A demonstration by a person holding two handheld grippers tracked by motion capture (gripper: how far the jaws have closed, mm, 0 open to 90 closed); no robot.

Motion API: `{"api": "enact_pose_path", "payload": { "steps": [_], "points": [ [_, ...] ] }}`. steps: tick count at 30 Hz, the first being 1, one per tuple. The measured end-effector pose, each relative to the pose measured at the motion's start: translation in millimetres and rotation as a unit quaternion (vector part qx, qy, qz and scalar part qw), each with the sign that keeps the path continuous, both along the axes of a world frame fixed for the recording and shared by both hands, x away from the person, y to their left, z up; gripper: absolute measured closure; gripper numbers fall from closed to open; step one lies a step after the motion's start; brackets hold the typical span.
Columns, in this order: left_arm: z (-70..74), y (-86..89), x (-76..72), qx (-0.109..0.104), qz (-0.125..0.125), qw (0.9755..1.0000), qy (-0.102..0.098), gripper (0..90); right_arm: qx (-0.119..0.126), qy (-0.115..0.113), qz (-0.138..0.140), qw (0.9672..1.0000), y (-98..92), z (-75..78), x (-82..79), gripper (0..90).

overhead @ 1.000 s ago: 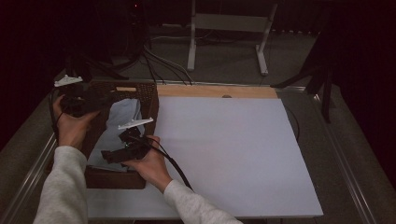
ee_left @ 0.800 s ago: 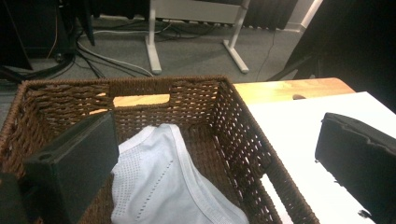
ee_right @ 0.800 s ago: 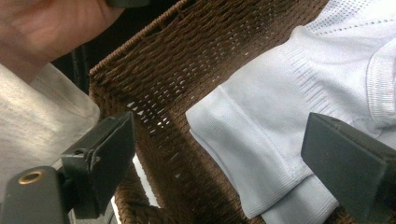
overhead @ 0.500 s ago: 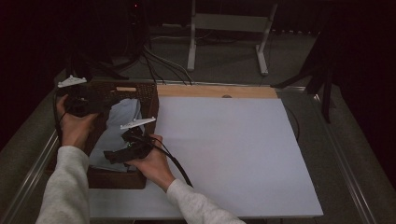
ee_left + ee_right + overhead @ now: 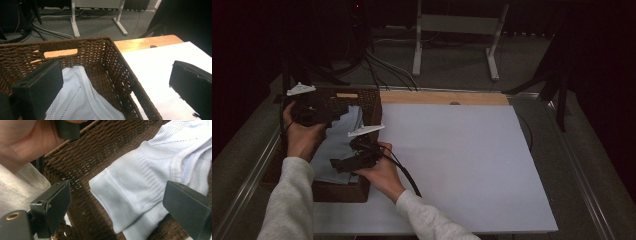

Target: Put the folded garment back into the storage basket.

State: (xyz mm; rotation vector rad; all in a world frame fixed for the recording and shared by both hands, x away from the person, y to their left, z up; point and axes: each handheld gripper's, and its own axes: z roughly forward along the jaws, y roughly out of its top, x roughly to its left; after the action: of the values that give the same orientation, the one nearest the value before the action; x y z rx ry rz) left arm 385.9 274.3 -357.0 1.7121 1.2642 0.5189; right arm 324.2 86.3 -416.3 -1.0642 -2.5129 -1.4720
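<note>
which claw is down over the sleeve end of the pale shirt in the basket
The right claw, near the basket's front edge, jaws open over the pale shirt's folded sleeve. The left claw is at the back of the basket, pointing toward its far wall.

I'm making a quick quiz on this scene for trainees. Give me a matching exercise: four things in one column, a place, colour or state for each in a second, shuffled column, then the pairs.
Things:
1. wicker basket
2. garment
3. white board
4. right tongs

Descriptions:
A. pale blue, lying inside the basket
B. dark brown, at the table's left
C. open, jaws over a folded sleeve
D. flat, bare, right of the basket

Pairs: 1-B, 2-A, 3-D, 4-C
</note>
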Motion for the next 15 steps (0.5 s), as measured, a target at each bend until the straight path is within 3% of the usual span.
{"api": "enact_pose_path", "payload": {
  "steps": [15],
  "points": [
    [-11.2, -20.6, -1.7, 0.008, -0.025, 0.9996, 0.004, 0.0, 0.004, -0.011, -0.018, 0.9998, -26.0, 2.7, 9.1, 8.4]
  ]
}}
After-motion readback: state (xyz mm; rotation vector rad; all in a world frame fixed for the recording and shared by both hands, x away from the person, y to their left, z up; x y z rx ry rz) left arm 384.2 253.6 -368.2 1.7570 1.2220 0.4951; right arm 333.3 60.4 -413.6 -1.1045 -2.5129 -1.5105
